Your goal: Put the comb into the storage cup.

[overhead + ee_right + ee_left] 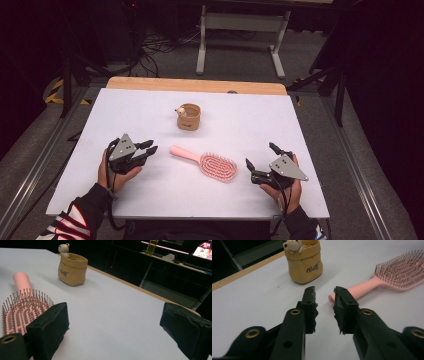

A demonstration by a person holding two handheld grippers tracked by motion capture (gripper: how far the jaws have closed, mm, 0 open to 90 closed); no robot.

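The left gripper [325, 293] has its jaws a little apart with nothing between them, and they point almost straight at the end of the pink hairbrush's [397, 275] handle, which lies just beyond the tips without touching them. That aim looks deliberate: the handle is the slim, rigid part, so it is the sensible place to close on.

The right gripper [113, 327] stands with its jaws wide apart and also empty. One jaw sits just beside the bristle head, near but not in contact as far as its own view tells. Such a wide opening would suit the broad head, or it may simply be a resting stance; I cannot tell which.

Seen from the high view, the hairbrush [205, 162] lies flat on the white desk [310, 125] between the two grippers, bristles up, handle toward the left gripper [145, 150] and head toward the right gripper [260, 167]. Both hands rest on the desk.

Farther back, well apart from the brush, a small tan pouch [188, 116] stands upright and open at the top (a little bear figure perches on its rim). My guess is that the brush is meant to go there, handle first, which would explain a grasp low on the handle.
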